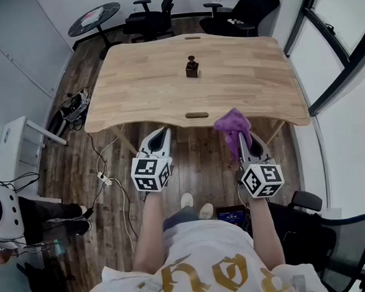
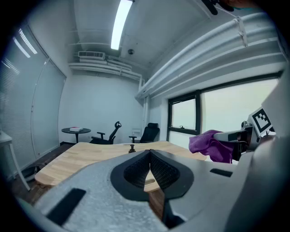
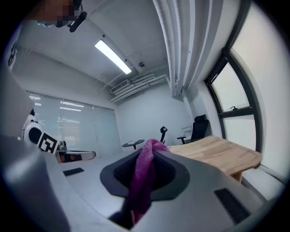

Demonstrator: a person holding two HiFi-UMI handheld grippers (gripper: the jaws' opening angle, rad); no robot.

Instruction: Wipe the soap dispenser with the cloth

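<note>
Approach stage, I'd judge: right gripper [image 1: 243,141] pinches the cloth [image 1: 233,124], left gripper [image 1: 163,132] closed and empty, both short of the table [image 1: 246,75]. Next: bring cloth onto the dispenser [image 1: 192,67].

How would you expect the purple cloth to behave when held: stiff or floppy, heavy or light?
Probably floppy: the purple cloth bunches and droops over the right tool. Likely light, since a pinch on one fold holds it up. Its fuzzy weave suggests it is unlikely to slip.
</note>
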